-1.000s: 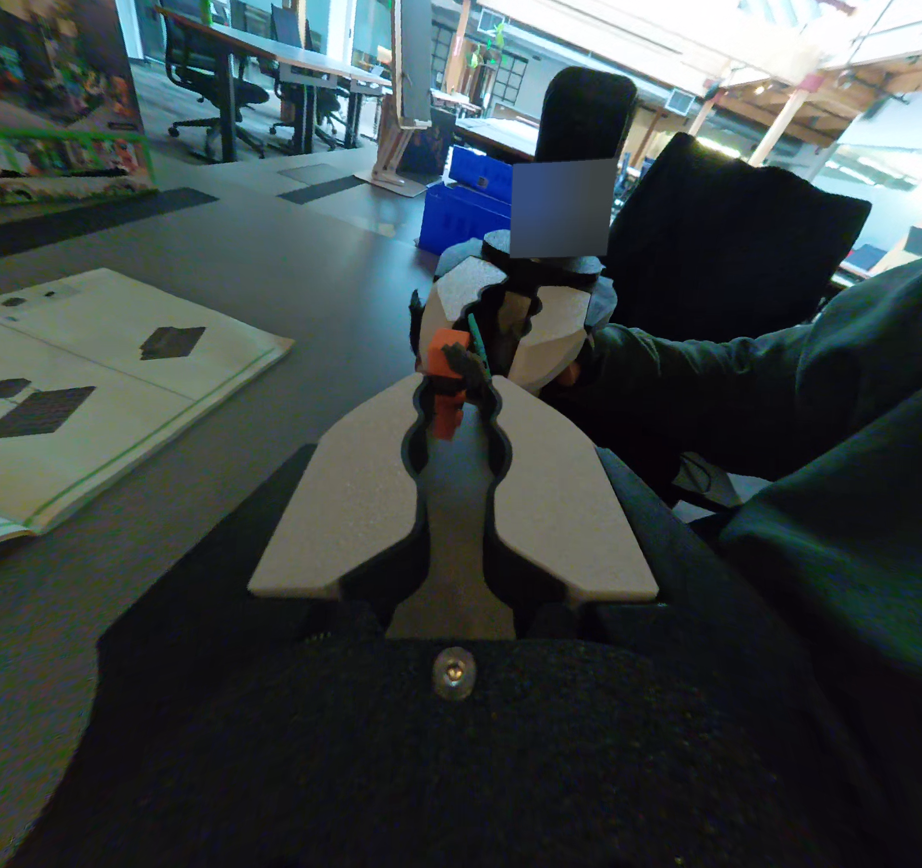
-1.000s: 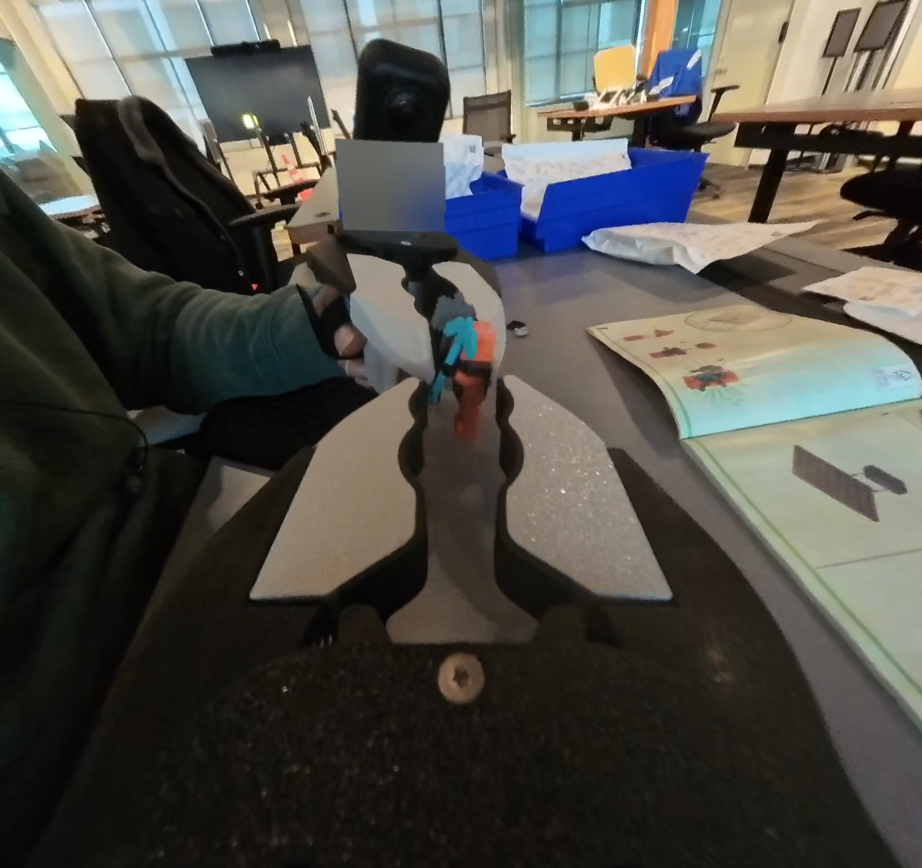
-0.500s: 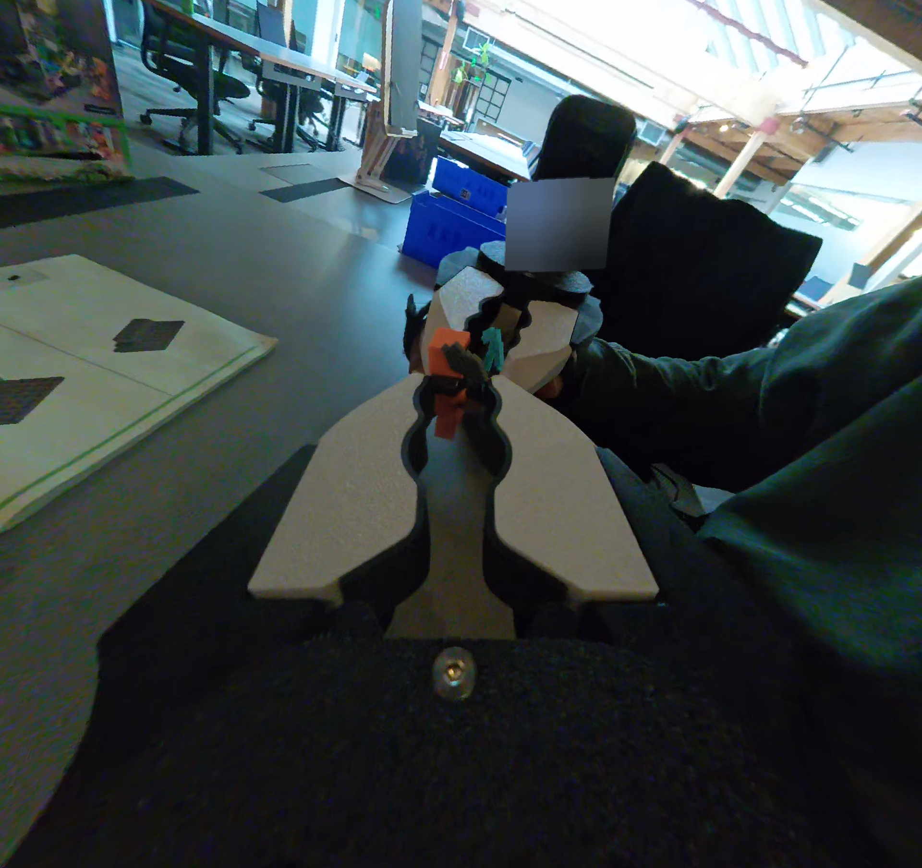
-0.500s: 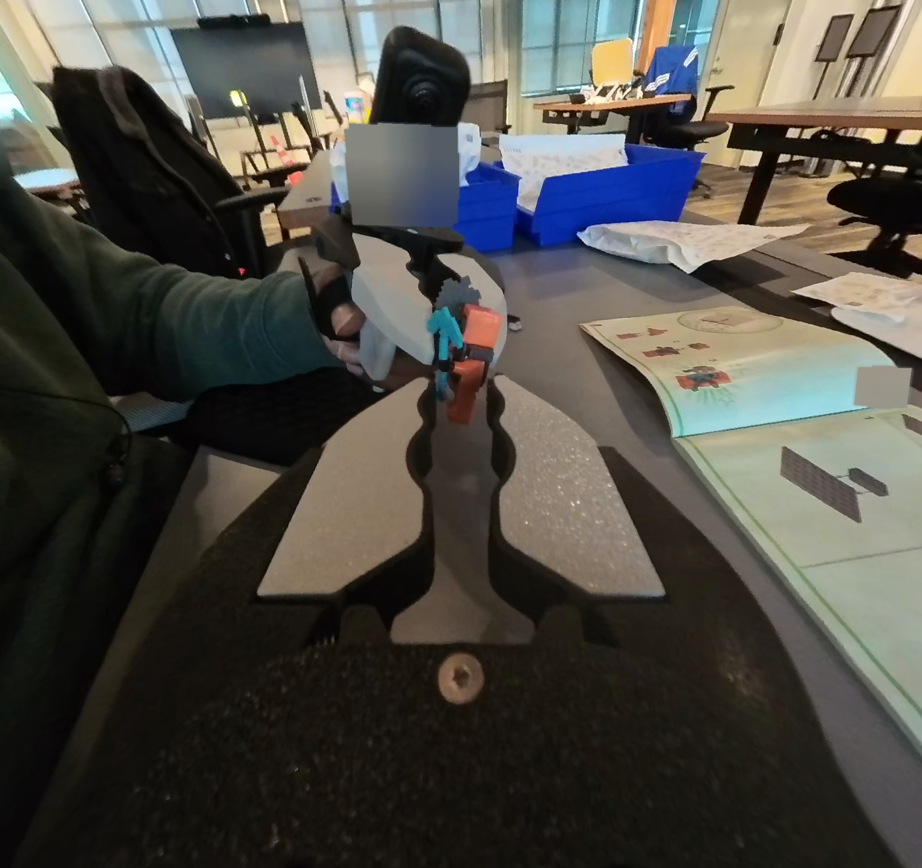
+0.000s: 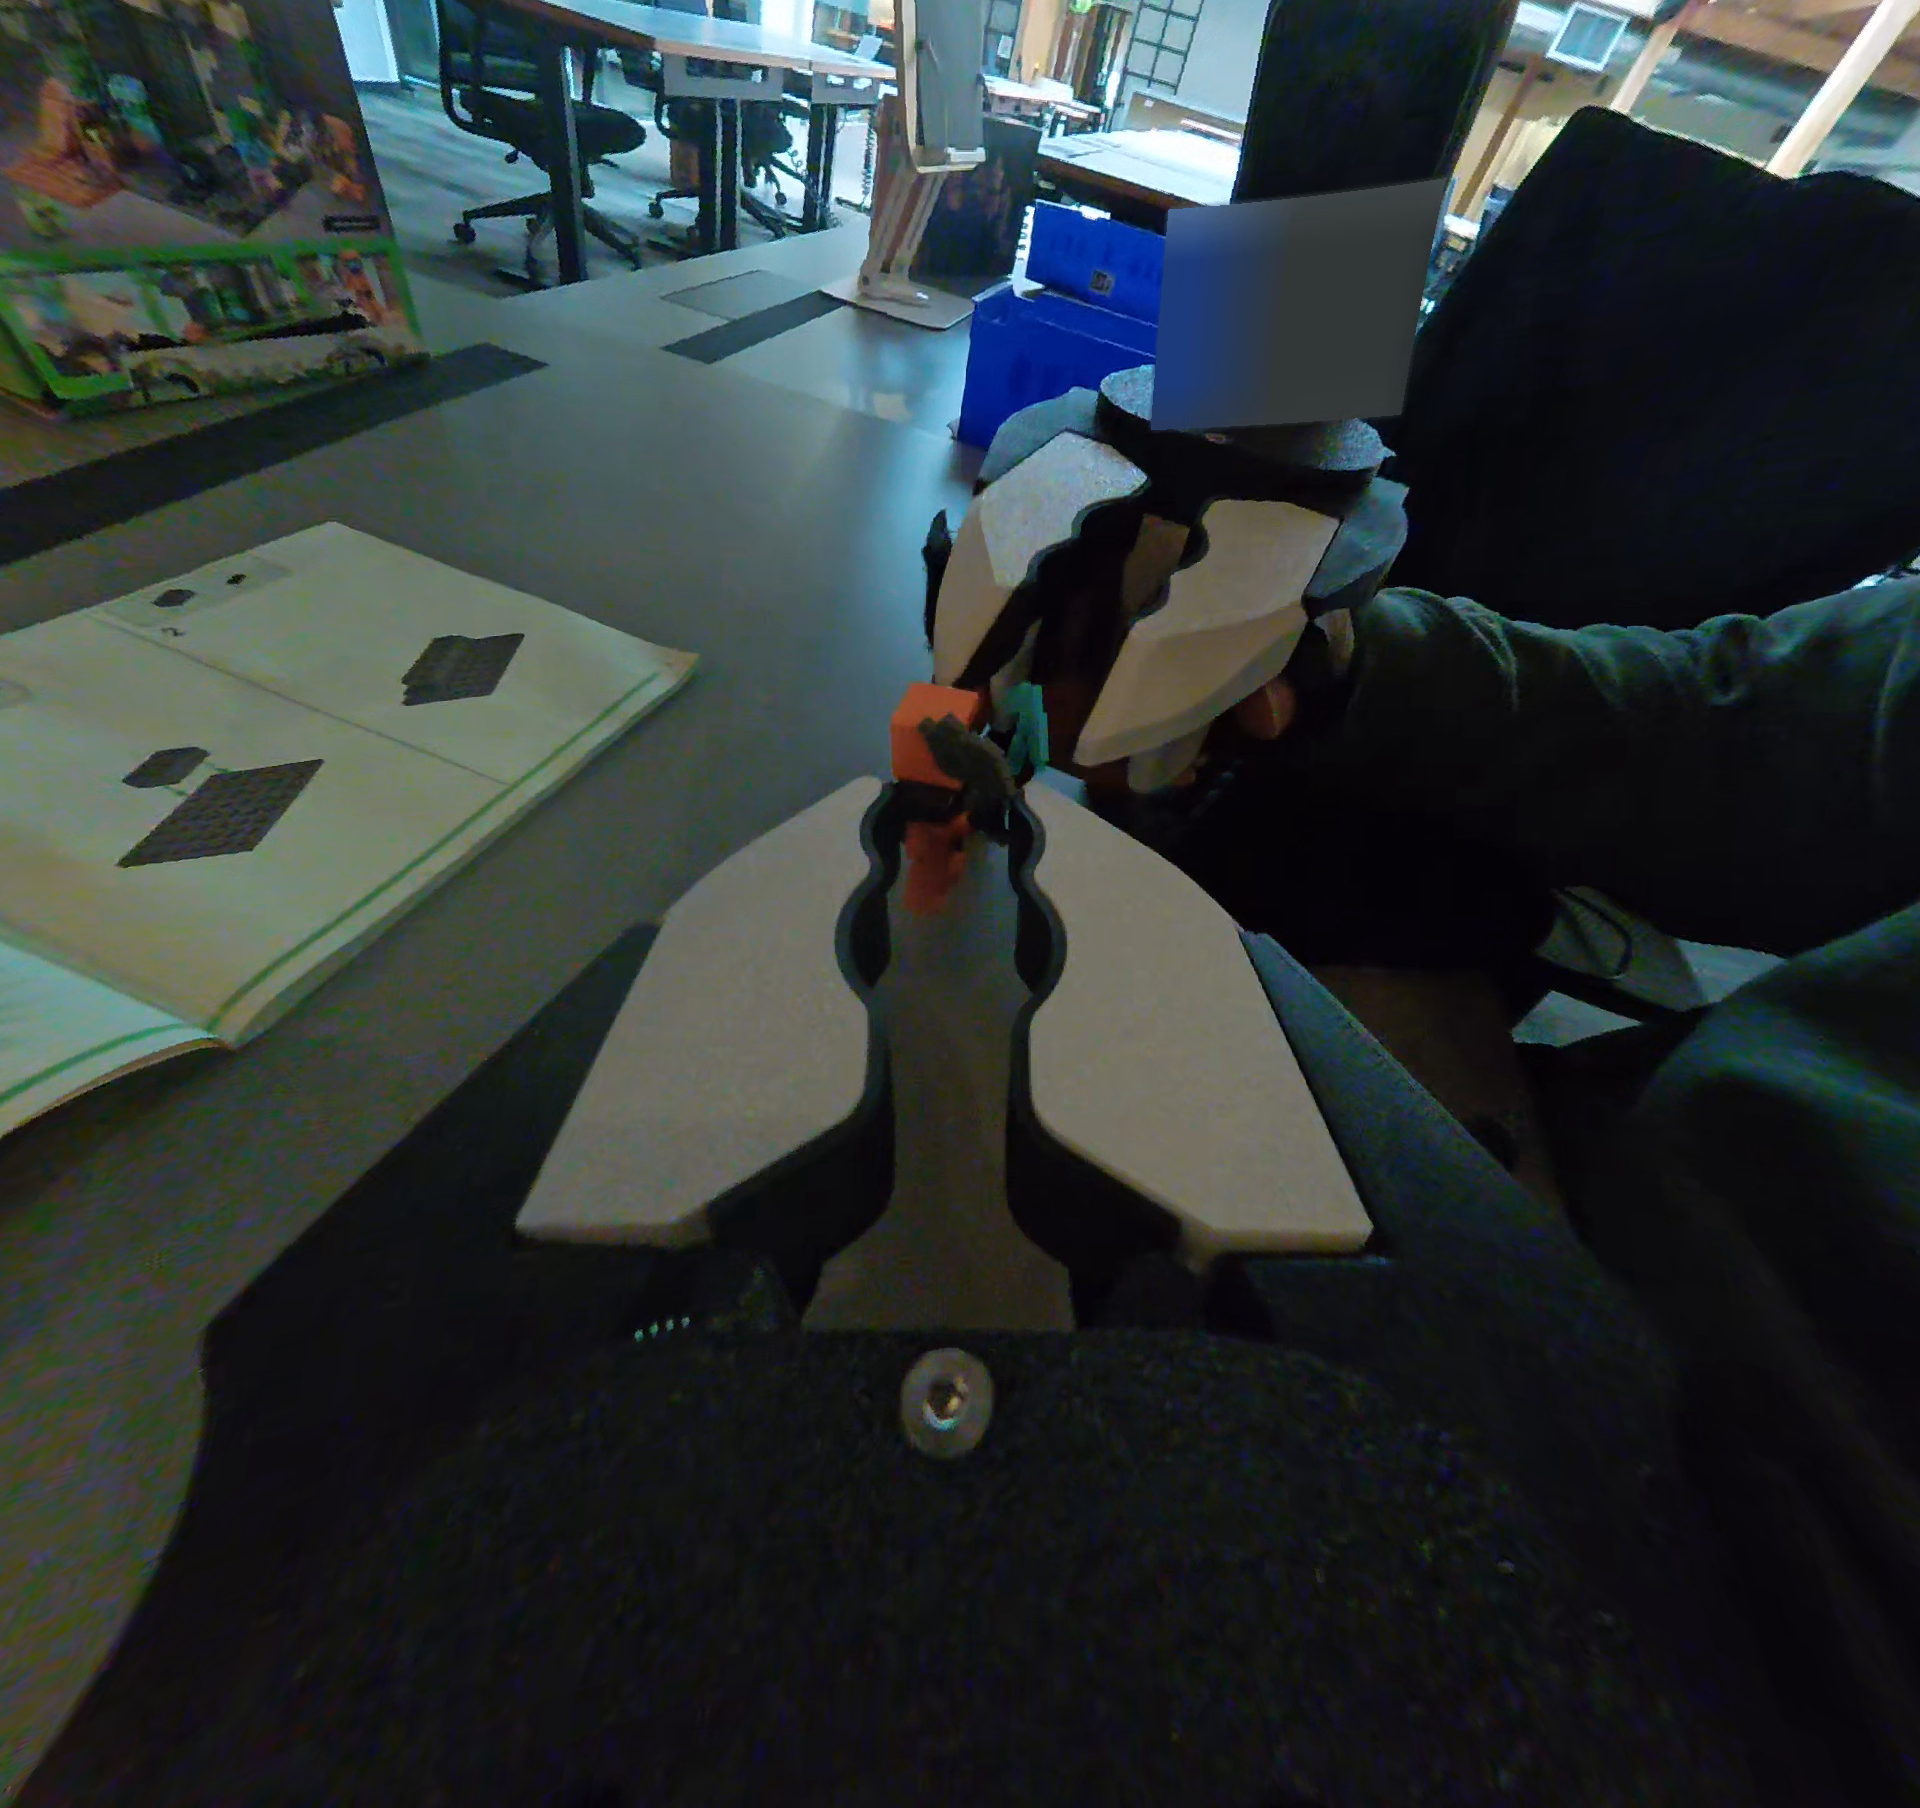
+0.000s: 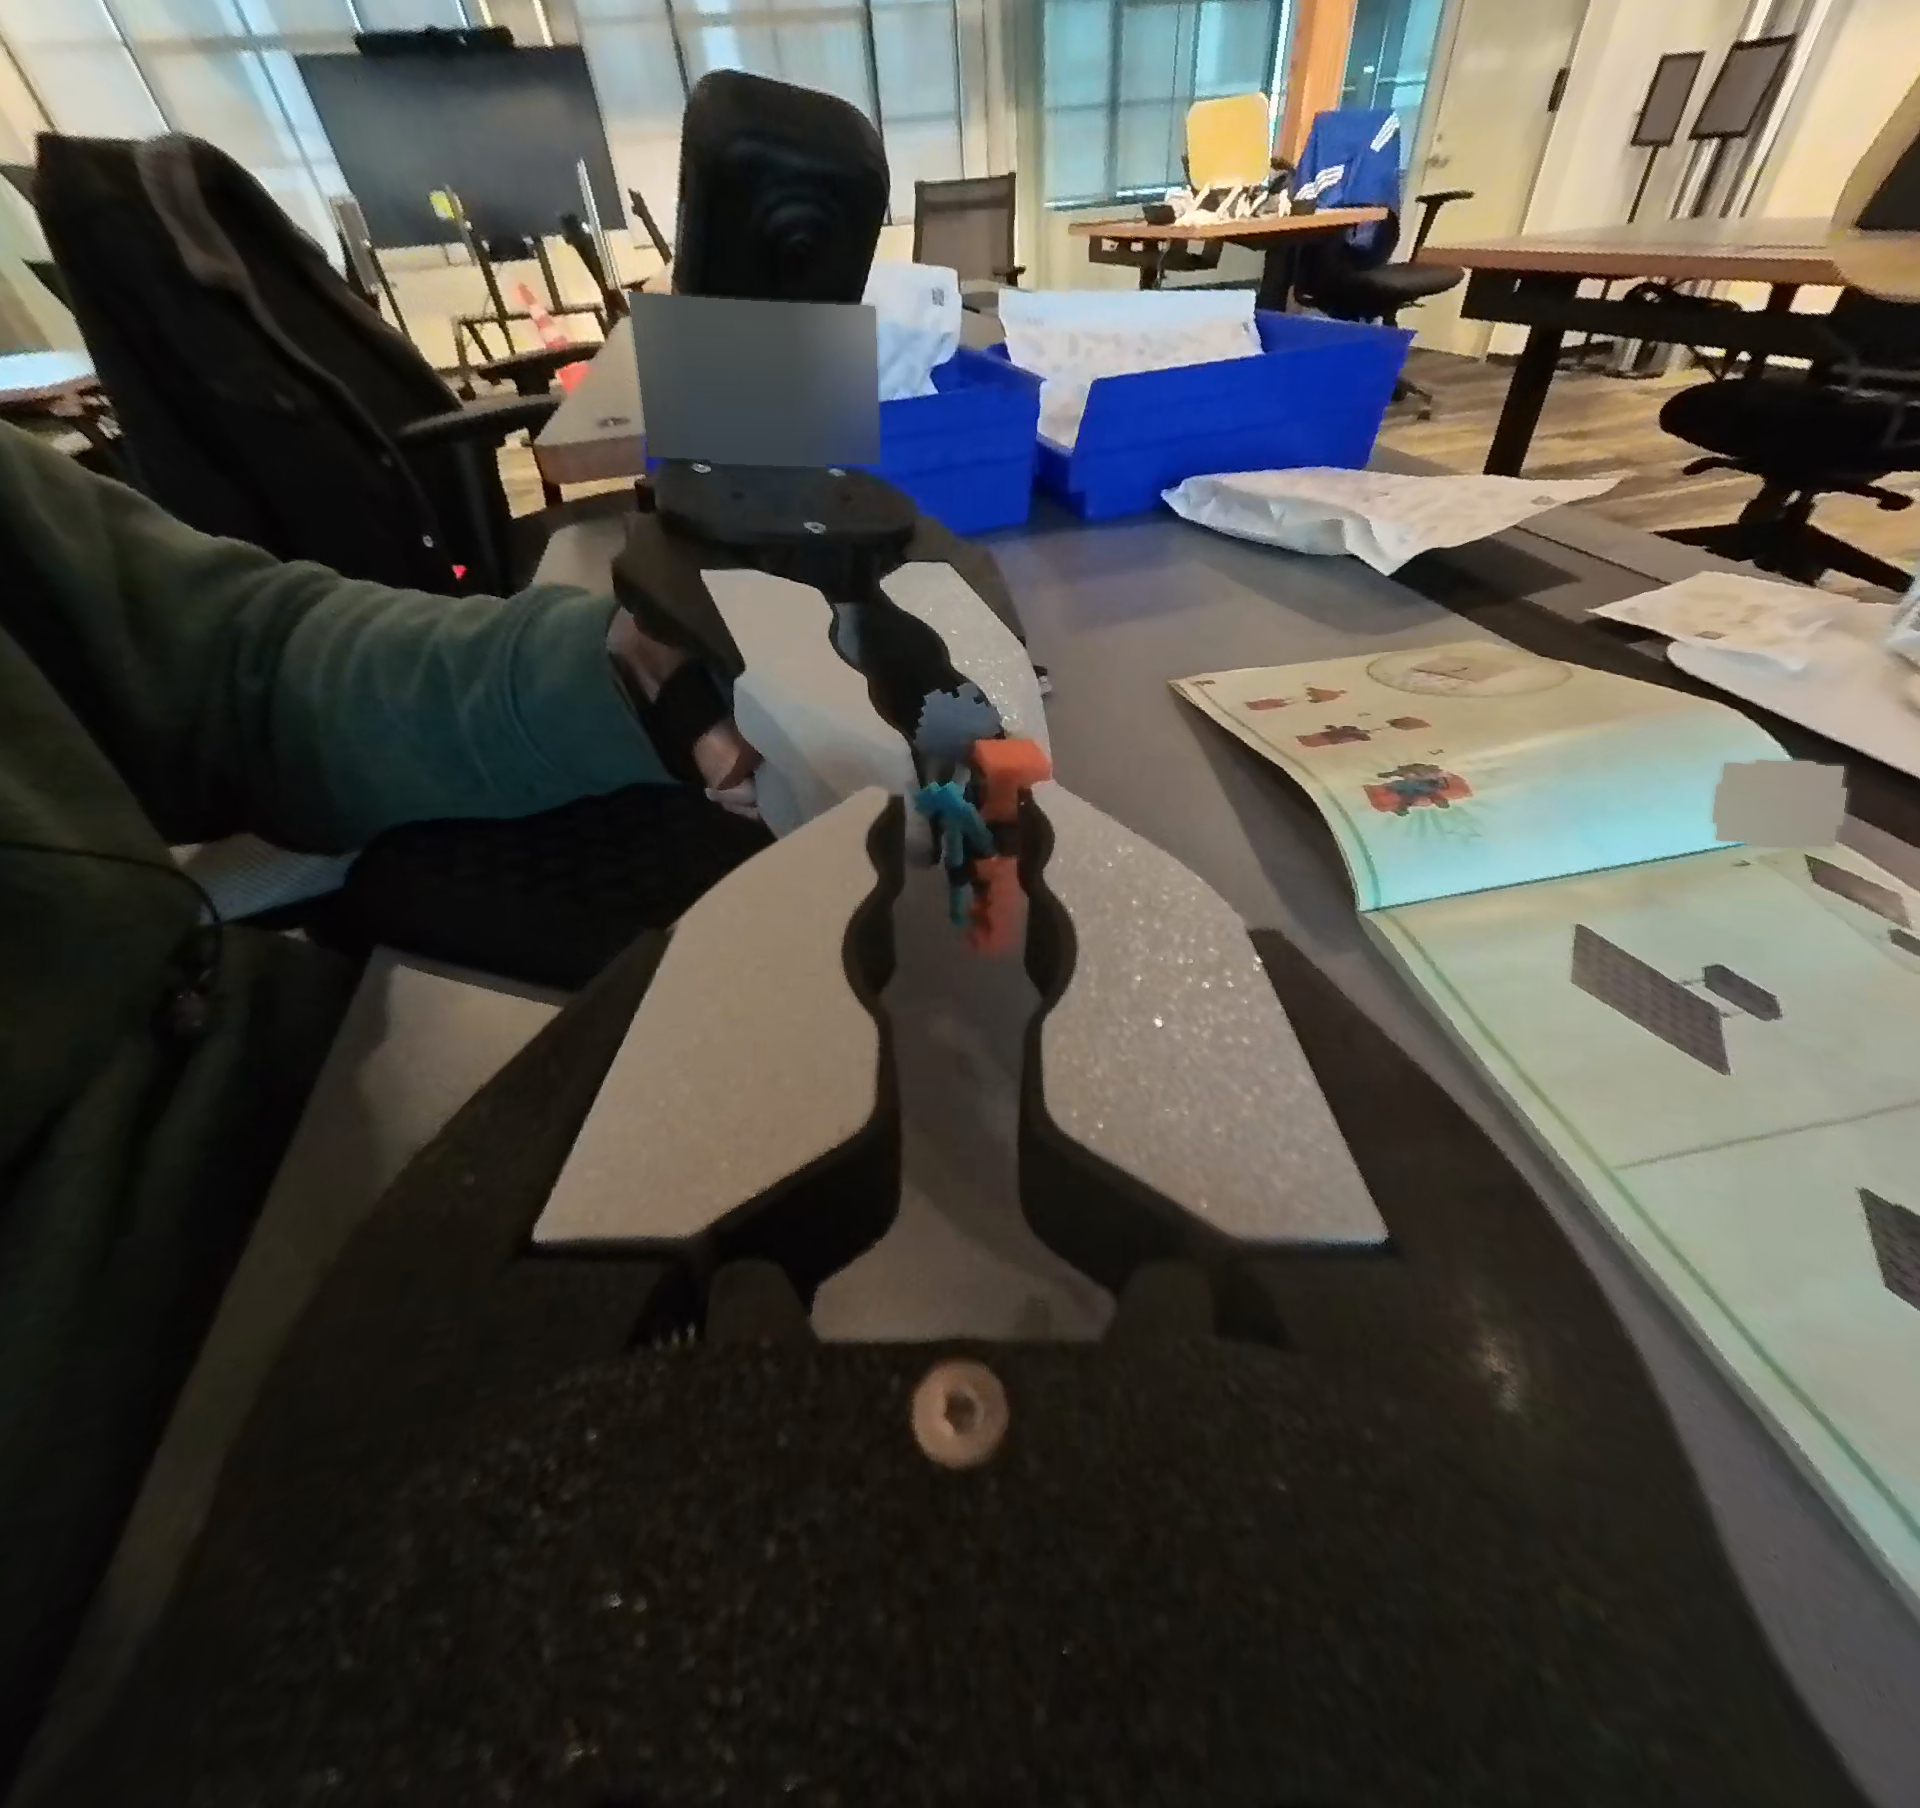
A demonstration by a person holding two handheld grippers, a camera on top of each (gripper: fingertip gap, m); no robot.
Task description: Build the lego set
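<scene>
Across the smooth dark grey table lie the largest things: an open paper instruction booklet with flat pale pages and dark plate diagrams, seen again in the right wrist view to the right of the grippers. Beyond it, at the far edge, stand two blue plastic bins holding crumpled white paper bags, and a printed cardboard set box stands upright at the far left in the left wrist view.

Nearer, the two grippers meet nose to nose above the table. The left gripper has broad, matte grey fingers with wavy black inner edges; its jaws are clamped on the lower body of a small orange blocky lego figure, which sits right at the fingertips. The right gripper, of the same grainy grey and black build, has its jaws drawn together at the tips around a thin teal lego piece pressed against the figure's side. A small dark grey jagged-edged piece sits by the figure's orange cube head.
</scene>
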